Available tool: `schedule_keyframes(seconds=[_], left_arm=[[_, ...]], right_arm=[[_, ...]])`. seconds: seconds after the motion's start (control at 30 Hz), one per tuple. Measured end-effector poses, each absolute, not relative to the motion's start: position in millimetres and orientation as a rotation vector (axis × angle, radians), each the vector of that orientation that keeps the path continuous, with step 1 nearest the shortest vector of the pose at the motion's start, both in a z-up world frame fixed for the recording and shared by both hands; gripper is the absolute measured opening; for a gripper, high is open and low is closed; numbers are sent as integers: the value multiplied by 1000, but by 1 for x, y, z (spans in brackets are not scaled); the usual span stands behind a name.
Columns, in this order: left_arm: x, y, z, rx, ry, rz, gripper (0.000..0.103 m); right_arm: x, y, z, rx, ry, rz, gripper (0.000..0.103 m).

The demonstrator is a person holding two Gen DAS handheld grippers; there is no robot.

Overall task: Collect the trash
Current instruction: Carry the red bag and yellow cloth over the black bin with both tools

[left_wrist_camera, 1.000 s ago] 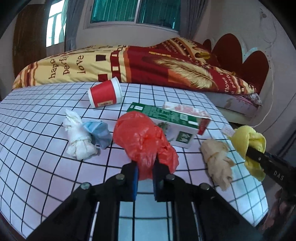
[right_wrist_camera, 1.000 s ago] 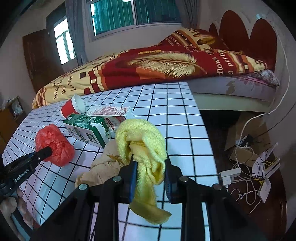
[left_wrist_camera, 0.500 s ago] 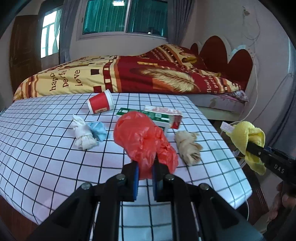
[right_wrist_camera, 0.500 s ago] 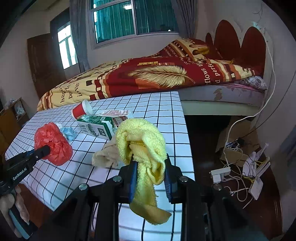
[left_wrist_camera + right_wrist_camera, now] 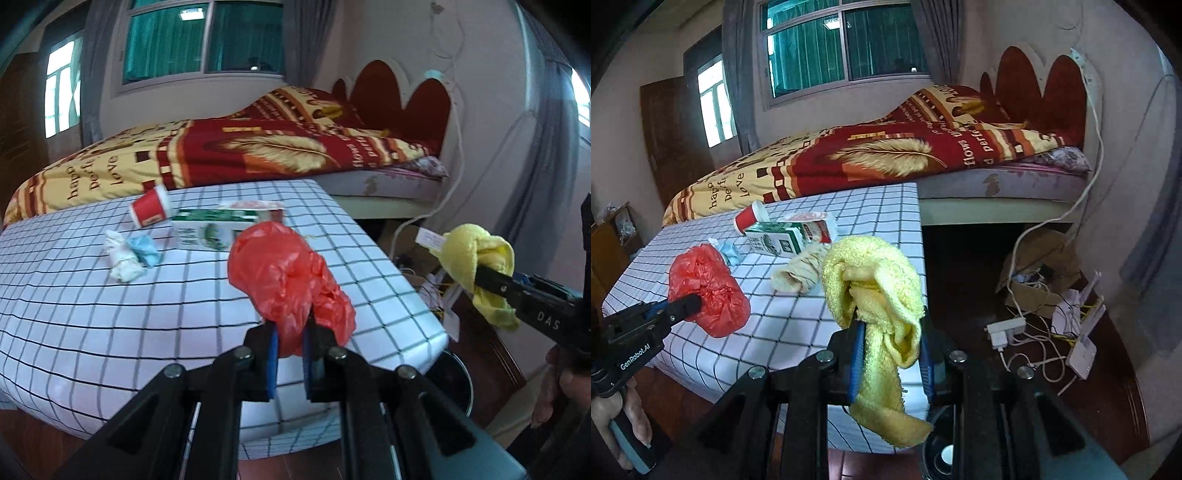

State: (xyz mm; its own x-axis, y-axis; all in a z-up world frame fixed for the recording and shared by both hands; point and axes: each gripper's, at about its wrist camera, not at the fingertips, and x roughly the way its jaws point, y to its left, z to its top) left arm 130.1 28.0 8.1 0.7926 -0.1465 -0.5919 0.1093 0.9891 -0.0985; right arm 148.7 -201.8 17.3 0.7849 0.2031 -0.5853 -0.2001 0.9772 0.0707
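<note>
"GenRobot.AI" marks the left gripper (image 5: 290, 345), clamped on a red plastic bag (image 5: 291, 280) over the checked table's (image 5: 110, 314) near edge; the right gripper (image 5: 892, 350), lettered "DAS", pinches a yellow cloth (image 5: 875, 291) beyond the table's corner.

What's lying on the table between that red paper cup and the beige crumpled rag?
A green and white carton lies on its side between the red cup and the beige rag, with a red-printed packet beside it. The right wrist view shows it best.

Left gripper (image 5: 290, 354) fingers clamped — right gripper (image 5: 892, 354) likewise, both raised, level.
</note>
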Motion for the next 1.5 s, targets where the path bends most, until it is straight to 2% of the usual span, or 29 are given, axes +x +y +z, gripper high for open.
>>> schedule_keyframes(seconds=[0.77,1.5], left_arm=[[104,-114,-39,80,755,-439,11],[103,-176,-117,119,939,-492,11]], right_arm=[[83,-328,-37,44,745,8,27],[67,-369,-117,14,932,35,27]])
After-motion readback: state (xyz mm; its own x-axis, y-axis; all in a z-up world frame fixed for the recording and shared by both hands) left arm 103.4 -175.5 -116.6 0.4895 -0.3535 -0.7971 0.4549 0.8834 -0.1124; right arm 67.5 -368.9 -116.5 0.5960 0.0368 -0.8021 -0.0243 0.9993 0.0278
